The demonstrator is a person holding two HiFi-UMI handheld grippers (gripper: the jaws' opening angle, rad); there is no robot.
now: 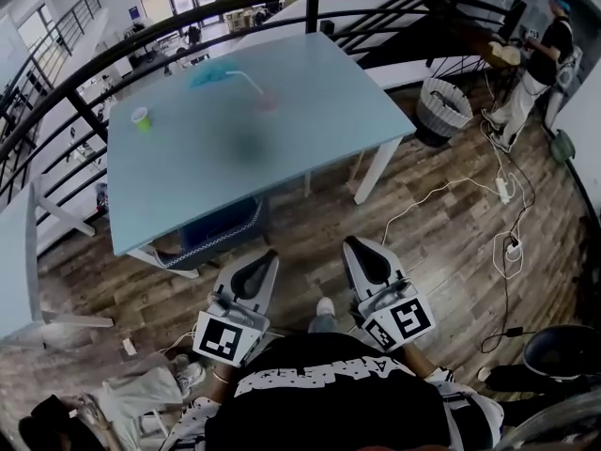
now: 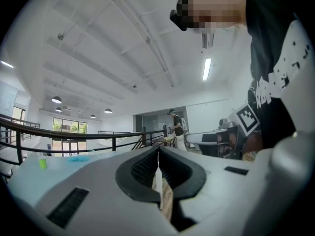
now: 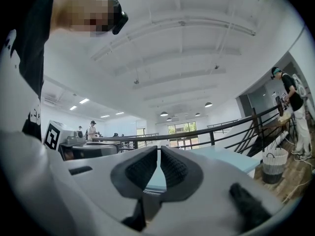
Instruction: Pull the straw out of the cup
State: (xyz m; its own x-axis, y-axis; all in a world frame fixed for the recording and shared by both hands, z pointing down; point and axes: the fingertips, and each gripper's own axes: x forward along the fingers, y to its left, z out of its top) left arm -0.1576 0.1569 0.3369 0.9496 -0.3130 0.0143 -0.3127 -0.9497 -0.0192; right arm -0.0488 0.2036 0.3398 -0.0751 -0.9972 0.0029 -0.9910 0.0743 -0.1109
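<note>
The straw (image 1: 246, 81) is showing as a pale curved line rising out of what is looking like a small pinkish cup (image 1: 268, 101), blurred at this distance. Both are sitting toward the far side of the light blue table (image 1: 310, 148), well apart from the person. A blue item (image 1: 201, 77) is lying just beside the straw's upper end, and a small green cup (image 1: 141, 117) is standing apart near the table's left edge. Nothing of the task is looking done: the straw is sitting in the cup, and neither tool is anywhere near it. The left gripper (image 1: 266, 257) and the right gripper (image 1: 354, 246) are hanging low in front of the person's body, over the wooden floor (image 1: 441, 242) on the near side of the table. Each gripper's own view is showing its dark pads (image 2: 142, 168) pressed together with nothing caught between them. By my reading the whole job is lying ahead: approaching the table, steadying the cup, parting one pair of jaws around the straw and drawing it out.
</note>
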